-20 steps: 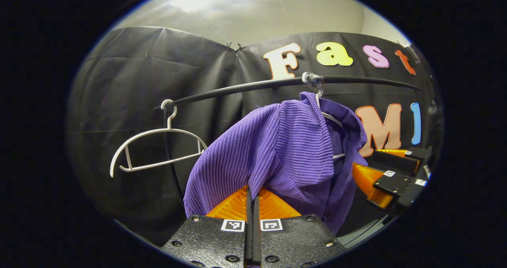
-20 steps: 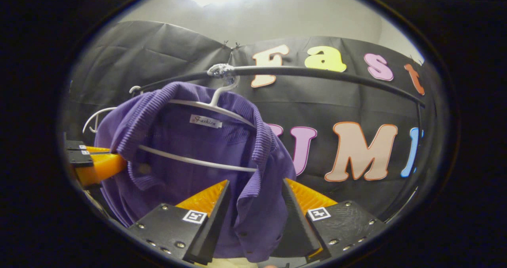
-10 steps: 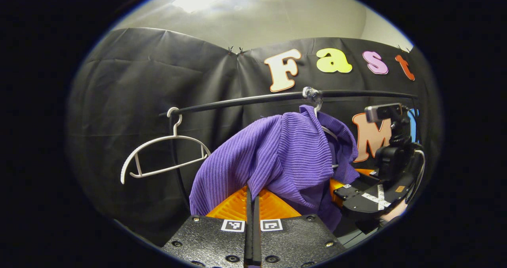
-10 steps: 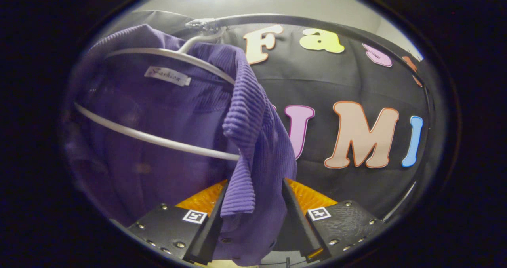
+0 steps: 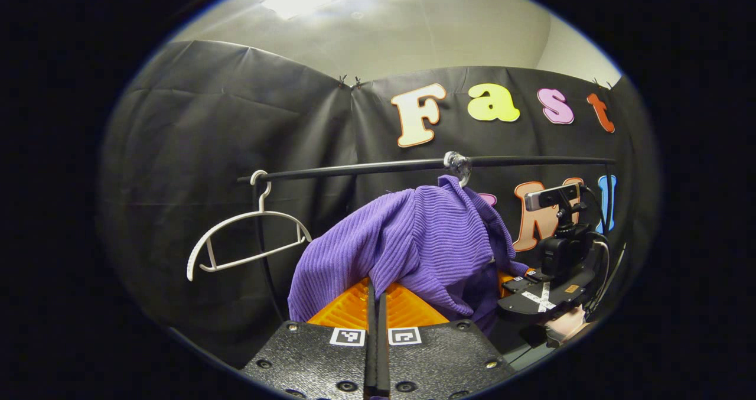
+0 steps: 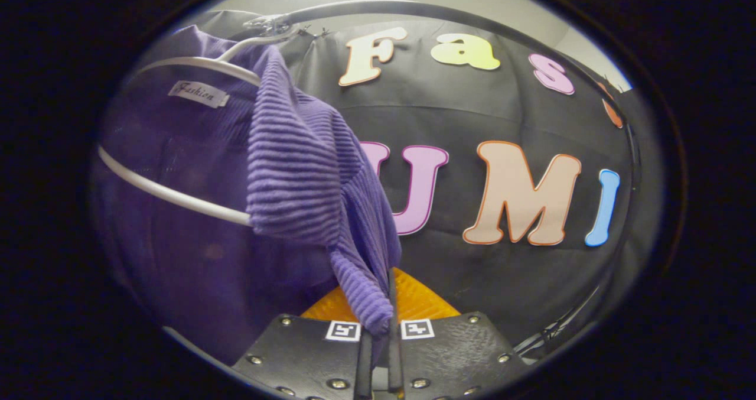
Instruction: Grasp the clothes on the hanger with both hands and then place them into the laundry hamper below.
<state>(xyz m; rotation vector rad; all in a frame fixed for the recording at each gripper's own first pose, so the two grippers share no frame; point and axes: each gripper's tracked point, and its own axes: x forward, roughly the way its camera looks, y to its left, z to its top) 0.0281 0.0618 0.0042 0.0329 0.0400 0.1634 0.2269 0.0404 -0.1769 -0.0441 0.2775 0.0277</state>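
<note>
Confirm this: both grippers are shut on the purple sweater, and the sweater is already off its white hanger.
Not off. The right gripper view shows the purple sweater draped on its white hanger, hooked over the rail. The left gripper and right gripper are both shut on it.

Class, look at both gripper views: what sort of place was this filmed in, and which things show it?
Most likely a staged recording booth set up as a laundry corner: black cloth forms the wall, a clothes rail crosses it, and a purple garment and an empty white hanger hang from the rail.
</note>
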